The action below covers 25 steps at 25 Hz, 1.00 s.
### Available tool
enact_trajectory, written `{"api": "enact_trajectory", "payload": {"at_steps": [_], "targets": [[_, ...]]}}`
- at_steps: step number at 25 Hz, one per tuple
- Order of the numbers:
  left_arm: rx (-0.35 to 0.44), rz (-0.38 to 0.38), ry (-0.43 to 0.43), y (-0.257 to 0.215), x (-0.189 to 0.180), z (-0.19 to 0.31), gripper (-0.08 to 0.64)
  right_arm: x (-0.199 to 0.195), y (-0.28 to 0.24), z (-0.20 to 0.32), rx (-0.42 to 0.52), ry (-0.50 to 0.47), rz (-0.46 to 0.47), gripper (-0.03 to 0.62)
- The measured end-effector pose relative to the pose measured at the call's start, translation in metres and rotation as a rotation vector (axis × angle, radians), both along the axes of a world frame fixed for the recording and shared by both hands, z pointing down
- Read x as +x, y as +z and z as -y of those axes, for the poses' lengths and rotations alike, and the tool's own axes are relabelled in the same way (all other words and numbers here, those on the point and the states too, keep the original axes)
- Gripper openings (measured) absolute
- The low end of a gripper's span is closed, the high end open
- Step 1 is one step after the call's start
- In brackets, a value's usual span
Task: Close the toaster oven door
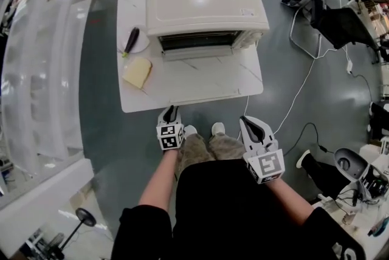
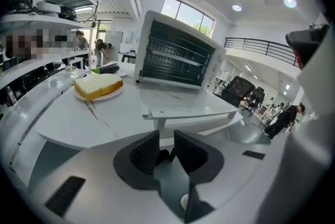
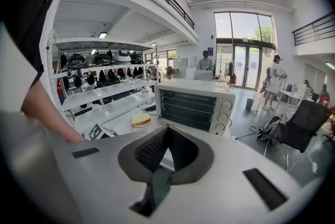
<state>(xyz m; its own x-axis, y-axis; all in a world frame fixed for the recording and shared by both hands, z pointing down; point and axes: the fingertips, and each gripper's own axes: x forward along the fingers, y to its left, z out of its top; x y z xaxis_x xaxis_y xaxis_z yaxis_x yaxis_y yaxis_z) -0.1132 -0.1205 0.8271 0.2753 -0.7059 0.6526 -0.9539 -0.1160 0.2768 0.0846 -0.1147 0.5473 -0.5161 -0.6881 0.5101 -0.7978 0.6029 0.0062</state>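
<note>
The white toaster oven [image 1: 206, 6] stands at the back of a small white table [image 1: 182, 95]. Its door [image 1: 197, 52] hangs open, folded down flat toward me. In the left gripper view the oven [image 2: 178, 55] shows its dark racks, and the lowered door [image 2: 188, 108] juts out just ahead of the jaws. My left gripper [image 1: 171, 110] [image 2: 167, 142] hovers at the table's front edge, open by a narrow gap and empty. My right gripper [image 1: 250, 122] [image 3: 167, 131] is off the table's front right corner, shut on nothing, facing the oven [image 3: 196, 105].
A bread slice [image 1: 138, 72] [image 2: 98, 85] on a plate and a dark eggplant [image 1: 131, 40] lie left of the oven. A white shelf unit [image 1: 36, 70] runs along the left. A black chair [image 1: 340, 25] and floor cables [image 1: 304, 88] are at the right.
</note>
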Motion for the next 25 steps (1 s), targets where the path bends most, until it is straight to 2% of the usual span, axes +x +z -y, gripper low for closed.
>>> {"api": "enact_trajectory", "payload": {"at_steps": [8, 14, 20, 25], "targets": [[-0.004, -0.009, -0.005, 0.006, -0.001, 0.013, 0.086, 0.0, 0.002, 0.001, 0.005, -0.002, -0.034, 0.021], [-0.018, 0.027, -0.005, 0.01, -0.006, 0.012, 0.086, -0.005, 0.0, 0.007, -0.002, 0.005, -0.048, 0.021], [-0.026, 0.017, -0.065, 0.01, -0.009, 0.016, 0.086, -0.006, 0.001, 0.008, -0.007, 0.007, -0.035, 0.021], [-0.006, 0.032, -0.058, 0.009, -0.009, 0.027, 0.086, -0.006, -0.003, 0.009, -0.009, 0.009, -0.039, 0.021]]}}
